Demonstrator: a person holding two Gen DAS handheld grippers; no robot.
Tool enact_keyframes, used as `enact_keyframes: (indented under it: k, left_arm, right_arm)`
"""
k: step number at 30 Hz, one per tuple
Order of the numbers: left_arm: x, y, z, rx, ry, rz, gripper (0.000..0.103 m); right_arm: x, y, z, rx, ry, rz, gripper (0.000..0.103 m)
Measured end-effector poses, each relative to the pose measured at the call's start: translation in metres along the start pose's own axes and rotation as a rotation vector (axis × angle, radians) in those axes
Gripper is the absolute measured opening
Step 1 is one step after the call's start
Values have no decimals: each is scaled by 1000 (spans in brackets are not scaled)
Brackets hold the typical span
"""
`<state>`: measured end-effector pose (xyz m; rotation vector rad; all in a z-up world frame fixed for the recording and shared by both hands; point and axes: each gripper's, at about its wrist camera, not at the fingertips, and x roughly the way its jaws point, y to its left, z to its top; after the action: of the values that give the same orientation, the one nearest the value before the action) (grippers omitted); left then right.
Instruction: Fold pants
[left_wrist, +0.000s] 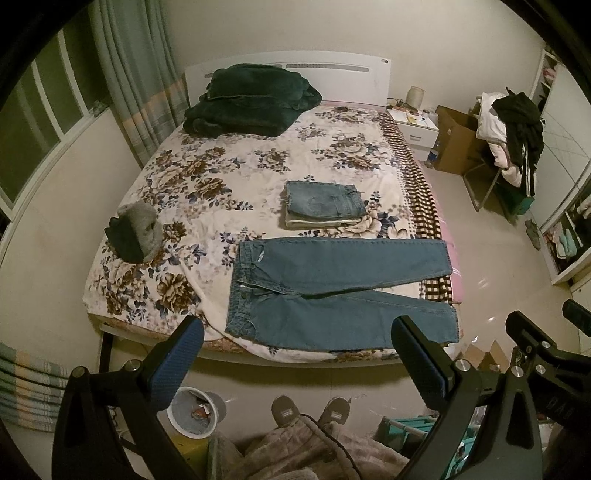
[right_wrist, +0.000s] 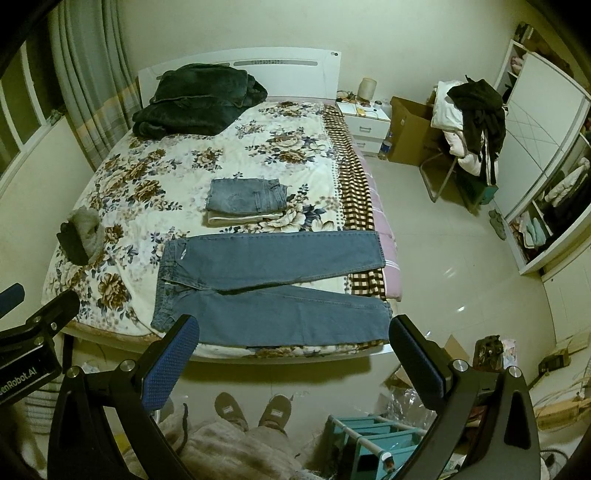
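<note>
Blue jeans (left_wrist: 332, 291) lie flat and unfolded across the near end of the bed, waistband to the left and legs spread to the right; they also show in the right wrist view (right_wrist: 266, 291). My left gripper (left_wrist: 297, 354) is open and empty, held high above the floor in front of the bed. My right gripper (right_wrist: 293, 352) is open and empty, beside the left one at the same height. A folded pair of jeans (left_wrist: 323, 201) sits on folded white cloth in the middle of the bed, also in the right wrist view (right_wrist: 247, 197).
The floral bedspread (left_wrist: 207, 177) covers the bed. A dark green blanket (left_wrist: 251, 99) lies at the headboard. A grey and dark clothes pile (left_wrist: 135, 232) sits at the left edge. A bin (left_wrist: 194, 415), teal rack (right_wrist: 369, 443), nightstand (right_wrist: 364, 118) and clothes-laden chair (right_wrist: 469, 122) stand around.
</note>
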<state>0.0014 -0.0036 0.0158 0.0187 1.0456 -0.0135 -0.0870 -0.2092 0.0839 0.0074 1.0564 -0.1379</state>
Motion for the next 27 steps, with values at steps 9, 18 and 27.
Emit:
enact_keyframes:
  k: [9,18,27]
  left_arm:
    - [-1,0,-3,2,-2,1,103]
    - [-3,0,0,-1,1,-6,103]
    - [-5,-4,0,-1,2,-10,103]
  right_arm:
    - [-5,5,-4,-4,-3,-1,103]
    - [-7,5,-5,-3,-5,0,103]
    - [-10,9,-1,-8,-4,-1,103]
